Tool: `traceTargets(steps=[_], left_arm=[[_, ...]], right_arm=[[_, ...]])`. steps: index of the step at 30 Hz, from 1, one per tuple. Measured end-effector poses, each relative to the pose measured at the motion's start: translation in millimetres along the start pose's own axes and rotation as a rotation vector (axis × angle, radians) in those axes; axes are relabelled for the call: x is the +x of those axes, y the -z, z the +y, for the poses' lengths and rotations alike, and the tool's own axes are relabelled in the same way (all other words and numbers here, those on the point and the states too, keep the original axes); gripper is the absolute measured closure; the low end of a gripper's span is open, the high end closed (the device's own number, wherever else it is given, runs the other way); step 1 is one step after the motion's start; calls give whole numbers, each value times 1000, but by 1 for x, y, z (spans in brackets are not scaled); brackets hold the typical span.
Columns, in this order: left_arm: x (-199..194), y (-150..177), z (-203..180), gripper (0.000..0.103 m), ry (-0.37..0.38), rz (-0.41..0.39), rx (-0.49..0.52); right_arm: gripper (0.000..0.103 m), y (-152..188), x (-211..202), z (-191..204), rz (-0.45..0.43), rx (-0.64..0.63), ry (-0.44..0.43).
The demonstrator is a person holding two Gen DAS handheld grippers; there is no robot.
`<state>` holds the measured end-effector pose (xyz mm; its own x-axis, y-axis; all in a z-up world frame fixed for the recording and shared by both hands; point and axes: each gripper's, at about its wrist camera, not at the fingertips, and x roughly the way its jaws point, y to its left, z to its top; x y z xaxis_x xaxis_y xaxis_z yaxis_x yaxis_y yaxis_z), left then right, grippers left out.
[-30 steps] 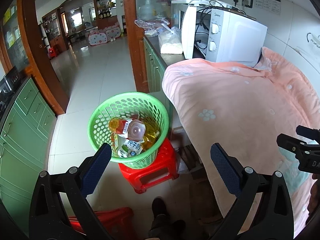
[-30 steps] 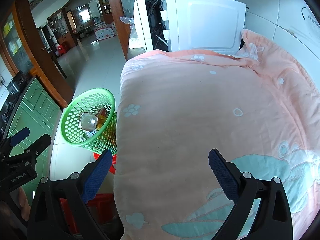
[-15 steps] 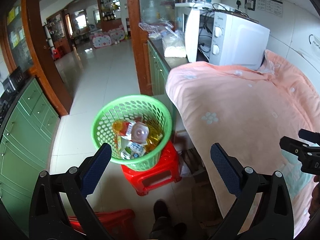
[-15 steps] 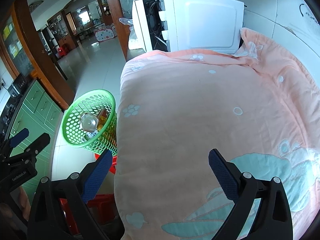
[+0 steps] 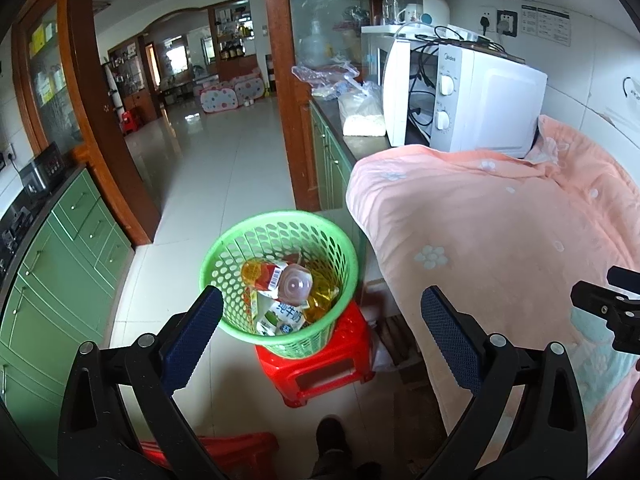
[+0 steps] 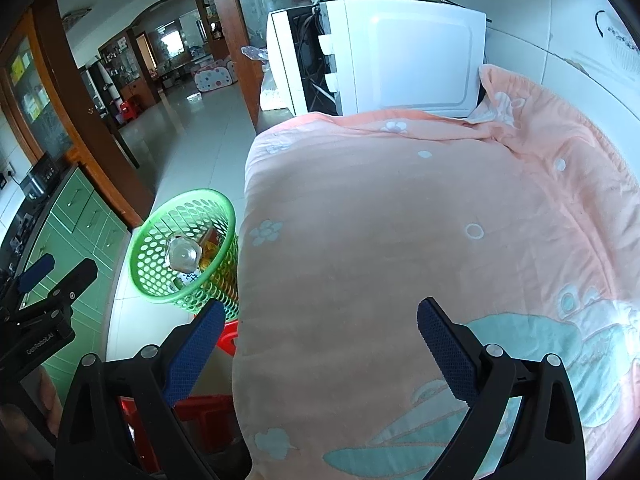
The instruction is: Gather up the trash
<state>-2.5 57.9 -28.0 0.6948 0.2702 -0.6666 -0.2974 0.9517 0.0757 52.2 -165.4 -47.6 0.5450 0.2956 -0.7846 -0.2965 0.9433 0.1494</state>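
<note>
A green mesh basket (image 5: 224, 252) stands on a red plastic stool (image 5: 320, 364) beside the counter. It holds a clear plastic bottle (image 5: 294, 288), a milk carton (image 5: 284, 316) and yellow wrappers. The basket also shows in the right wrist view (image 6: 160, 236). My left gripper (image 5: 320, 328) is open and empty, above and in front of the basket. My right gripper (image 6: 318, 340) is open and empty over the peach blanket (image 6: 400, 240). No trash shows on the blanket.
A white microwave (image 5: 480, 104) stands at the back of the counter with plastic bags (image 5: 360, 112) beside it. Green cabinets (image 5: 52, 264) line the left wall. A second red stool (image 5: 224, 448) sits low on the tiled floor. A shoe (image 5: 332, 436) is below.
The left gripper has pulled back and risen, so the basket looks smaller and more central. The right gripper has barely moved. Both stayed open.
</note>
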Motion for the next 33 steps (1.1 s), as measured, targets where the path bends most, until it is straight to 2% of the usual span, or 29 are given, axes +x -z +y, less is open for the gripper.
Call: traceTargets(steps=[6,20,33], left_arm=[[-5,-2,0,5,-1,-27,-1],[-16,-6,0,5,-3,-100,-13],[-21,-8,-5,5,-2,-124,-1]], right_arm=[[9,0,-5,0,-22,-4,2],[8,-1,-27,-4,-137,3,0],[7,-1,-40,-8,-208,8,0]])
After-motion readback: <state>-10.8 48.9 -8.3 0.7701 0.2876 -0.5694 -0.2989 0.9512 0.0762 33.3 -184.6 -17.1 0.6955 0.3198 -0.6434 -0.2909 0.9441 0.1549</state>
